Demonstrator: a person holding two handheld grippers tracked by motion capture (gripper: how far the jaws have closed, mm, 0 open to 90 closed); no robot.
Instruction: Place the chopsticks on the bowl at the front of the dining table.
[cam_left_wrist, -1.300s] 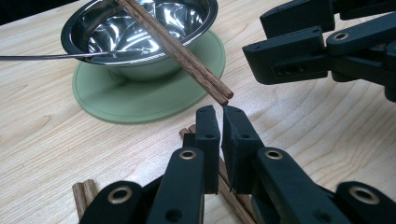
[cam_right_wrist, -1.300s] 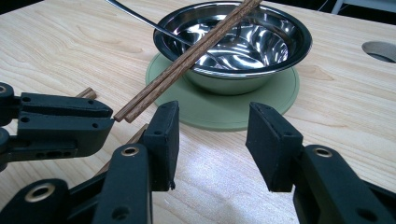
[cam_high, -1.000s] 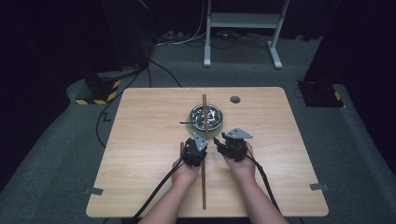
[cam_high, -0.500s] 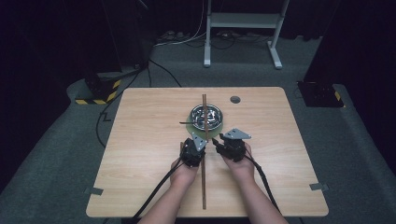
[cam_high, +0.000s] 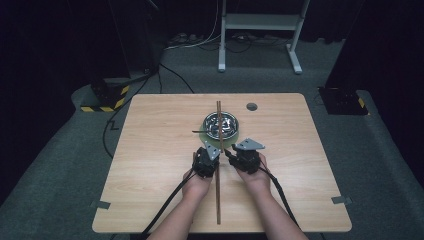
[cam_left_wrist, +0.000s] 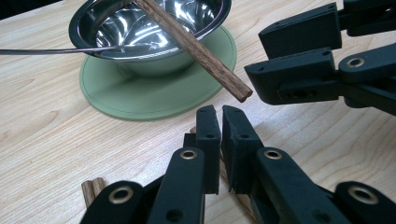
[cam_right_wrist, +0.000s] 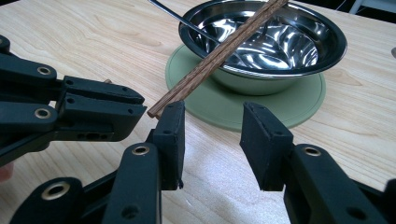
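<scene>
- The left gripper (cam_left_wrist: 220, 122) is pinching its jaws nearly together; a chopstick on the table (cam_left_wrist: 92, 190) is passing under them, largely hidden, so a grip is unclear.
- The right gripper (cam_right_wrist: 212, 122) has just been closing, nothing between its jaws.
- Another chopstick (cam_left_wrist: 196, 46) is lying across the steel bowl (cam_right_wrist: 299, 44), its far end cut off.

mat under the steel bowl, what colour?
Muted sage green, plain with a raised rim line. The mat shows best in the left gripper view, round beneath the bowl.

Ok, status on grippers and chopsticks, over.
Left gripper shut, low over table chopstick. Right gripper open, raised chopstick at one jaw tip, ungripped, lying across bowl. Nothing blocking.
</scene>
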